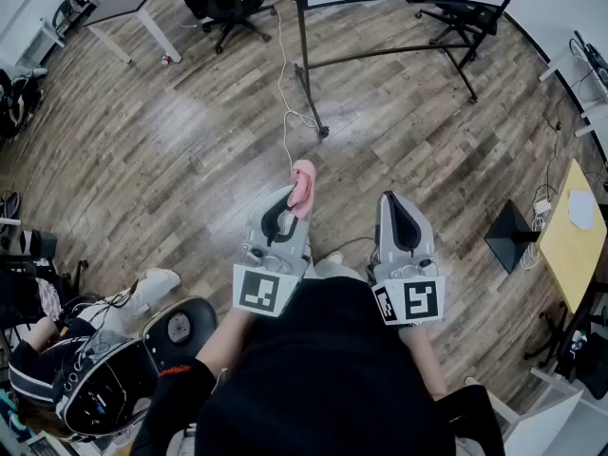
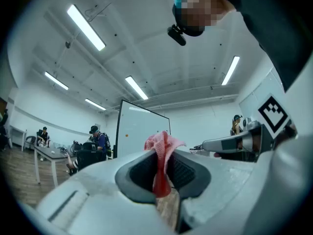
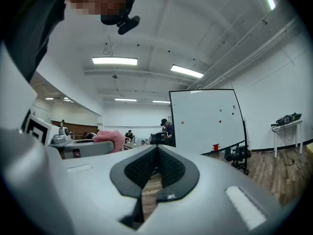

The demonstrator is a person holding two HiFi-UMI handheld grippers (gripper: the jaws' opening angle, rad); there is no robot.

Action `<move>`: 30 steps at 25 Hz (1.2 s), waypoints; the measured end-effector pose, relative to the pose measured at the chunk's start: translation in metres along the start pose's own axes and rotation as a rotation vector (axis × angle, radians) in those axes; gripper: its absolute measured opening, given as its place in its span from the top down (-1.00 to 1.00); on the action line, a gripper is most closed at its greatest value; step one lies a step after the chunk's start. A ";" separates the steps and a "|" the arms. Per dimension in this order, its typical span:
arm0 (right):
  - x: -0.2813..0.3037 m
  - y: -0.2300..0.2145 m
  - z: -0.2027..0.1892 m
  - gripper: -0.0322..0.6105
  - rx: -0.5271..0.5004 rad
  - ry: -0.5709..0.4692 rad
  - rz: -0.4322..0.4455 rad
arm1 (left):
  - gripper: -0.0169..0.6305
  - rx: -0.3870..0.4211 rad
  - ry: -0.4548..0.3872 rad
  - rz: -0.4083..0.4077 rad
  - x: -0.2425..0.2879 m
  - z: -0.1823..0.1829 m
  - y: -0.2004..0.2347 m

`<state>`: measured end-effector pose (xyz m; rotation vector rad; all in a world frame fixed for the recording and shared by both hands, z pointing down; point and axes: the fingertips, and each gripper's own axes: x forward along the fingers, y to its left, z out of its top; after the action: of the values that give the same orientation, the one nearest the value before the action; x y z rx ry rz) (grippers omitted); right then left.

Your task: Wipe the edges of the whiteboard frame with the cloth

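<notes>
A pink cloth [image 1: 302,186] [image 2: 162,156] is pinched in my left gripper [image 1: 294,200] [image 2: 164,168], whose jaws are shut on it; the cloth bunches out past the tips. My right gripper [image 1: 392,203] [image 3: 155,158] is shut with nothing between its jaws. Both are held at waist height over the wood floor. The whiteboard [image 3: 205,119] [image 2: 141,129] stands a few steps ahead on a black wheeled stand [image 1: 313,74], its black frame edge [image 3: 172,119] facing me. Small magnets and a red eraser [image 3: 215,147] sit on it.
A white cable [image 1: 285,93] trails across the floor toward the stand's foot. A black office chair [image 1: 454,15] stands behind the board. Seated people and desks [image 1: 123,3] are at the far left, a person with gear [image 1: 85,369] at my near left, a yellow table [image 1: 575,236] at right.
</notes>
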<state>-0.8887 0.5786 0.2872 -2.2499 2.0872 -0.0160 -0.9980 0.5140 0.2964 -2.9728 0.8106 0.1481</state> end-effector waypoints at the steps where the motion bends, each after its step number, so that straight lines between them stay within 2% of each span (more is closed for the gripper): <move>1: -0.005 -0.001 0.001 0.90 -0.001 -0.001 0.000 | 0.81 0.017 -0.006 -0.003 -0.002 0.002 -0.006; 7: -0.010 -0.003 0.003 0.90 -0.005 -0.014 -0.002 | 0.81 0.066 -0.055 -0.014 -0.003 0.015 -0.015; 18: -0.002 -0.020 -0.004 0.90 -0.004 0.012 -0.021 | 0.81 0.038 -0.042 -0.026 0.019 0.010 -0.019; 24: 0.024 -0.023 -0.012 0.89 0.025 0.011 -0.033 | 0.81 0.034 -0.013 -0.012 0.032 -0.007 0.007; 30: 0.073 -0.040 -0.020 0.89 0.016 0.028 -0.064 | 0.81 0.017 -0.021 -0.016 0.074 -0.019 0.044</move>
<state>-0.8443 0.5078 0.3070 -2.3198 2.0205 -0.0684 -0.9557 0.4377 0.3056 -2.9556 0.7818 0.1710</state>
